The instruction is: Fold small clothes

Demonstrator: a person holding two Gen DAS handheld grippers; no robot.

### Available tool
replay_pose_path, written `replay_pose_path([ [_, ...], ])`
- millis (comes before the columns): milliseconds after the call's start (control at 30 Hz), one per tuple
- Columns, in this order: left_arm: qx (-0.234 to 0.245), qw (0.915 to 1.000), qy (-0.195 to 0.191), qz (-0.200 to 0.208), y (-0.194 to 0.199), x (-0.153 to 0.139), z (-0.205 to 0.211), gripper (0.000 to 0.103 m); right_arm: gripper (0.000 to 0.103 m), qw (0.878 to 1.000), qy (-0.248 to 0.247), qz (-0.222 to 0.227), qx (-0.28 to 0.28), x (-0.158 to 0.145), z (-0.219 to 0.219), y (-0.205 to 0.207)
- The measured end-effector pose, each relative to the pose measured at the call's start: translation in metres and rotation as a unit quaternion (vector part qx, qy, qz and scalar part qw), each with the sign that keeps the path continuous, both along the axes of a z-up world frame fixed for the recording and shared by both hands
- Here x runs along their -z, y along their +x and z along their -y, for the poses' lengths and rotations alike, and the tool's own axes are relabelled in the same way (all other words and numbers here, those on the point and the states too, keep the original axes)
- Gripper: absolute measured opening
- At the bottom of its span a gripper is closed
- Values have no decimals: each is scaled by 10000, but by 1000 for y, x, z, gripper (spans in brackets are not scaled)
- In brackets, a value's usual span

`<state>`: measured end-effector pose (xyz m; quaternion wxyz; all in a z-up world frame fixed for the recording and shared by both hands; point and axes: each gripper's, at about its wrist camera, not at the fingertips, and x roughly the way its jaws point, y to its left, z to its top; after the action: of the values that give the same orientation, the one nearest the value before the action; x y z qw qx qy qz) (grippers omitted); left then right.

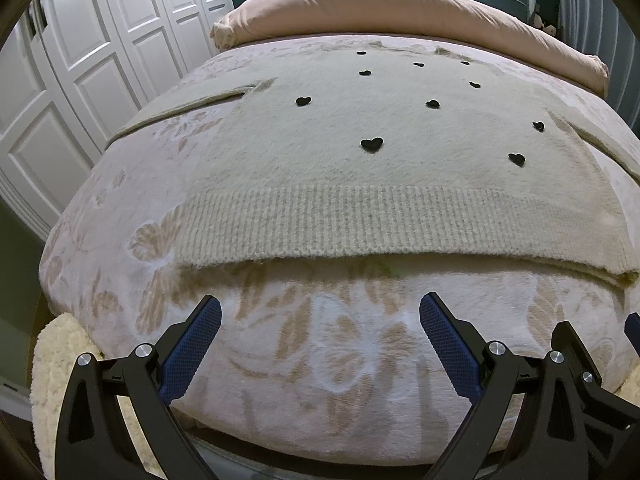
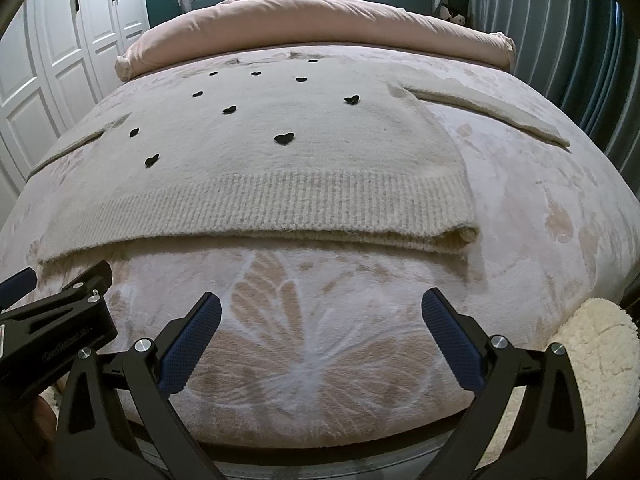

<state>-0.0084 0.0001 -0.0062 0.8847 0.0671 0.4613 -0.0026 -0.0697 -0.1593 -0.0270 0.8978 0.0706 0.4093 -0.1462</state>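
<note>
The cream sweater (image 1: pixel 360 184) is lying flat and unfolded on the bed (image 1: pixel 320 360), sleeves spread, just ahead of both fingers. Left gripper (image 1: pixel 320 320) and right gripper (image 2: pixel 320 316) are hovering released, grasping nothing; every fold seems left.

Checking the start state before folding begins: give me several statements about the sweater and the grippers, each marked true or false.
1. The cream sweater lies spread flat on the floral blanket. True.
2. The left gripper is clamped on the ribbed hem. False: it is open and short of the hem.
3. The sweater carries small black hearts. True.
4. The right gripper holds a sleeve. False: it is open and empty.
5. Both sleeves are folded across the chest. False: they stretch outward.
</note>
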Motion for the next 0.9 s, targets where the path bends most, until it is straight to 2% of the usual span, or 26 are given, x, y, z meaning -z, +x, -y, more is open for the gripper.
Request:
replay_pose_path([
  [900, -7, 10000, 24, 6, 1, 0, 1, 97, 98, 10000, 2, -1, 2, 0, 1, 0],
])
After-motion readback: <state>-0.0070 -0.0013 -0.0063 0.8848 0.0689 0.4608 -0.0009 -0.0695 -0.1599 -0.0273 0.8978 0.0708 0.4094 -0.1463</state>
